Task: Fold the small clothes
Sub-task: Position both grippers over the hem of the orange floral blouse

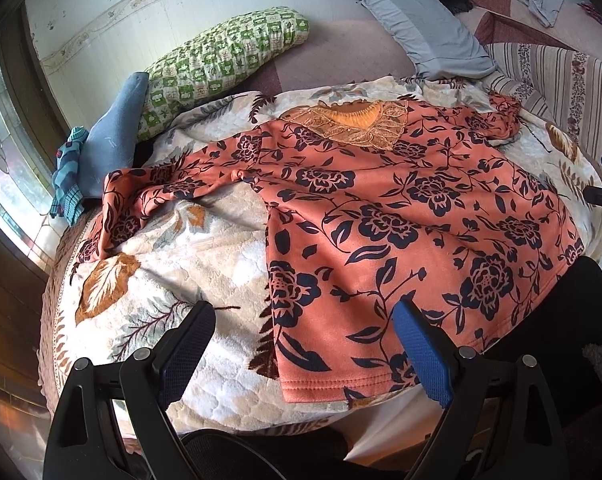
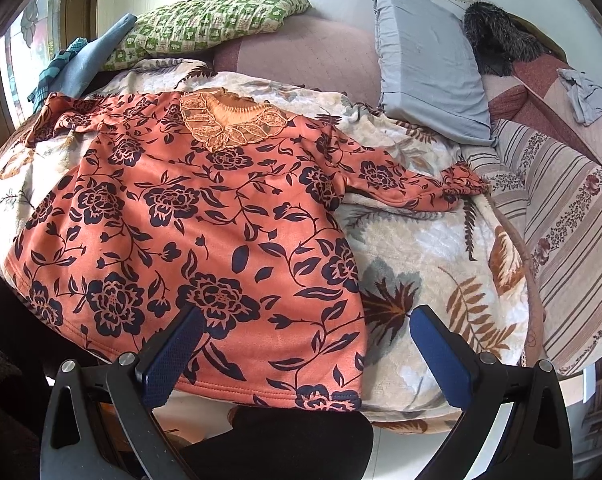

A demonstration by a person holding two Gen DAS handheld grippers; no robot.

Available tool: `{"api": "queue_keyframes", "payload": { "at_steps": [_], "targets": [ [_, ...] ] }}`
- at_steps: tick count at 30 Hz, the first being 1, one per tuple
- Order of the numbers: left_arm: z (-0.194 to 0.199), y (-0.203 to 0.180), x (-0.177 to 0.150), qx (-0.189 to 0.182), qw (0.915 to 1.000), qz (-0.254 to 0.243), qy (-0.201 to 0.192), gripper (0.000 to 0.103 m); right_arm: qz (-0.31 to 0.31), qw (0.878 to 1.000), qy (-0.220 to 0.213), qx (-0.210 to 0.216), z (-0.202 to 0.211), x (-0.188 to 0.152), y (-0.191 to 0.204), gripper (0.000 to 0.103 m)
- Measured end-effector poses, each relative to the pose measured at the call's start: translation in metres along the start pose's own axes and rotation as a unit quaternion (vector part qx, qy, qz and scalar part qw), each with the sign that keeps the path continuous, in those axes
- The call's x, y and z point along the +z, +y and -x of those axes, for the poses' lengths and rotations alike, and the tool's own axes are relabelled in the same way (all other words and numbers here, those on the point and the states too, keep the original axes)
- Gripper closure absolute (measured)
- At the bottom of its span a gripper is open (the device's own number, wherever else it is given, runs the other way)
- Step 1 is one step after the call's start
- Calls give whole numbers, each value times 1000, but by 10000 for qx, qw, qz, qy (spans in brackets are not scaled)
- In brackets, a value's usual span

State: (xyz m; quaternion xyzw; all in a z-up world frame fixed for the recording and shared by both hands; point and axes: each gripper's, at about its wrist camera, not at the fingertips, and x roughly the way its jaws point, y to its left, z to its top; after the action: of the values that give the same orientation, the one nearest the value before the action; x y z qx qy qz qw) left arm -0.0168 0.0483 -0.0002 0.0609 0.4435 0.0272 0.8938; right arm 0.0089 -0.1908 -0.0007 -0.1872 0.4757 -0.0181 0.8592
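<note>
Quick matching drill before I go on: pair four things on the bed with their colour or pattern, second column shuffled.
Things:
1. top
2. pillow against the wall
3. pillow near the striped cover
4. blanket under the top

Looks:
A. plain grey-blue
B. cream with brown and grey leaves
C. orange with dark flowers
D. green and white checks

Pairs: 1-C, 2-D, 3-A, 4-B

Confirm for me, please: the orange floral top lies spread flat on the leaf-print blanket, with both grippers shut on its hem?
Not quite. The orange floral top does lie spread on the leaf-print blanket, but the left gripper and right gripper are open, as each wrist view shows.
</note>
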Motion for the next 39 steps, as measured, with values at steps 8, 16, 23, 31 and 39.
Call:
{"api": "queue_keyframes", "payload": {
  "at_steps": [8, 16, 23, 31, 39],
  "targets": [
    [-11, 2, 11, -56, 9999, 35, 125, 13, -32, 10000, 64, 32, -8, 5, -4, 0],
    [-28, 6, 30, -262, 9992, 224, 211, 13, -104, 9997, 179, 121, -22, 12, -3, 0],
    [-39, 4, 39, -320, 9988, 262, 268, 13, -58, 9996, 228, 177, -30, 19, 1, 0],
    [-45, 2, 41, -384, 9983, 309, 304, 13, 2, 9994, 257, 211, -37, 25, 5, 0],
    [-40, -8, 34, -405, 9985, 178, 330, 13, -39, 9993, 279, 237, -39, 22, 6, 0]
  ]
}}
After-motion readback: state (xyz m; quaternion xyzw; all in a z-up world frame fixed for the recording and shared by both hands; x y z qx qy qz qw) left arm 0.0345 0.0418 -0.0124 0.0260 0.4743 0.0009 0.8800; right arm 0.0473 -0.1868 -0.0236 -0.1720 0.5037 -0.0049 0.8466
